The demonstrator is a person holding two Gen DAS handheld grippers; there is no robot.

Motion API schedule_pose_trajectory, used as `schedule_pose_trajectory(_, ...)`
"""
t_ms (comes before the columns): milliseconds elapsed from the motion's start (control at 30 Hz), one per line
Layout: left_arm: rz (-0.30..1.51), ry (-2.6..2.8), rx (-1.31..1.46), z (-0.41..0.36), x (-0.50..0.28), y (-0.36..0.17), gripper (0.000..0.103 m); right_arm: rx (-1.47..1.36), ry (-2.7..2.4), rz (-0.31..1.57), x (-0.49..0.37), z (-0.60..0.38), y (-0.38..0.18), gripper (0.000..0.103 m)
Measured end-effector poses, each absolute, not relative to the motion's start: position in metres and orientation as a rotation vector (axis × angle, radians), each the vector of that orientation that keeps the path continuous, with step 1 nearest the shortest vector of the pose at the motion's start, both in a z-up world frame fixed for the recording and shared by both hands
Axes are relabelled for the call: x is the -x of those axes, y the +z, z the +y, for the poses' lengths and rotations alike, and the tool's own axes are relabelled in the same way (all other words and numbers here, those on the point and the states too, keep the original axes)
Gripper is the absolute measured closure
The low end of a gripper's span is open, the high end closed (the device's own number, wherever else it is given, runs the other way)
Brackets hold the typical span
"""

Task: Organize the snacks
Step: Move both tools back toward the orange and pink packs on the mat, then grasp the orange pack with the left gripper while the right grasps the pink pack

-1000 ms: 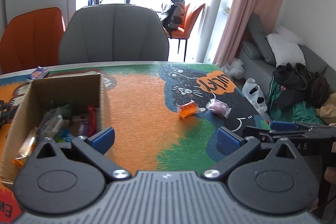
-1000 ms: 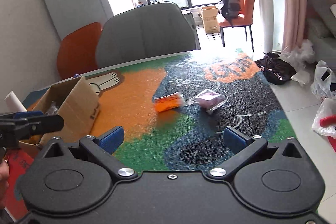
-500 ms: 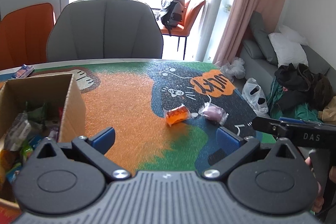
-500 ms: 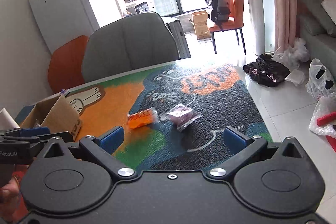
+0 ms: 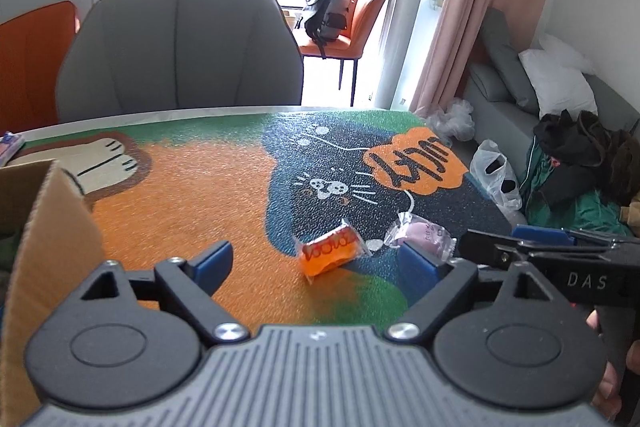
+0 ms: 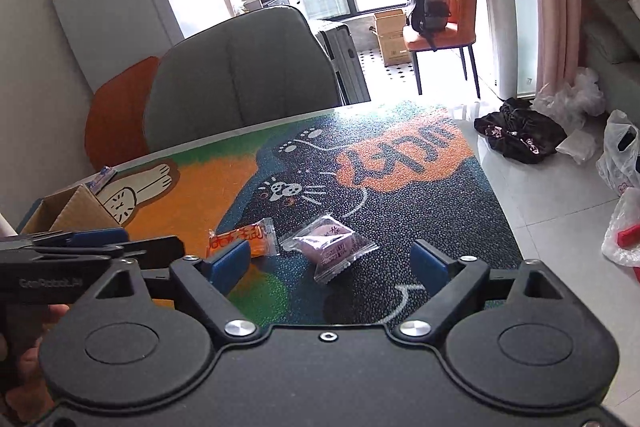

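Note:
An orange snack packet (image 5: 330,254) (image 6: 240,238) and a purple wrapped snack (image 5: 424,233) (image 6: 330,246) lie side by side on the colourful cat mat (image 5: 200,195). My left gripper (image 5: 316,263) hovers low over the mat. Its jaws are closing with the orange packet between the blue pads (image 5: 212,261), which do not touch it. My right gripper (image 6: 330,263) is closing too; the purple snack sits between its pads (image 6: 432,263), untouched. Each gripper shows at the other view's edge: right gripper (image 5: 500,241), left gripper (image 6: 140,243). The cardboard snack box (image 5: 52,227) (image 6: 76,207) stands at the left.
A grey chair (image 5: 180,47) and an orange chair (image 5: 32,59) stand behind the table's far edge. A small blue packet (image 5: 10,145) lies at the far left. The table ends just right of the snacks, with plastic bags (image 6: 620,155) and a sofa (image 5: 520,99) beyond.
Both grippers have come forward and down toward the two snacks, which now look larger and sit between the fingers. The box has slid to the left edge. Both pairs of jaws have narrowed.

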State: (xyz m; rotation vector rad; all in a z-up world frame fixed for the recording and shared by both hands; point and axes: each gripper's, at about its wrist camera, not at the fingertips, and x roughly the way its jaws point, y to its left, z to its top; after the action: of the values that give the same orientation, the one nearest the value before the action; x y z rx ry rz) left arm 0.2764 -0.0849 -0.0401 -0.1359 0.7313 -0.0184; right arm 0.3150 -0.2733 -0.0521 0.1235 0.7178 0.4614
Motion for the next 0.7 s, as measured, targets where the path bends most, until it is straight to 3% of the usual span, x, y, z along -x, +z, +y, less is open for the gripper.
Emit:
schedule_pose_trajectory(400,0.763,-0.018,0.124,-0.087,-0.316,-0.069,0.032,-0.177,0.489,0.721,-0.348,-0.266,-0.066,0.024)
schedule_pose_trajectory(700,0.737,-0.062,0.106,-0.09,-0.321,-0.072,0.037,-0.182,0.495,0.823,-0.349,-0.263,-0.089,0.041)
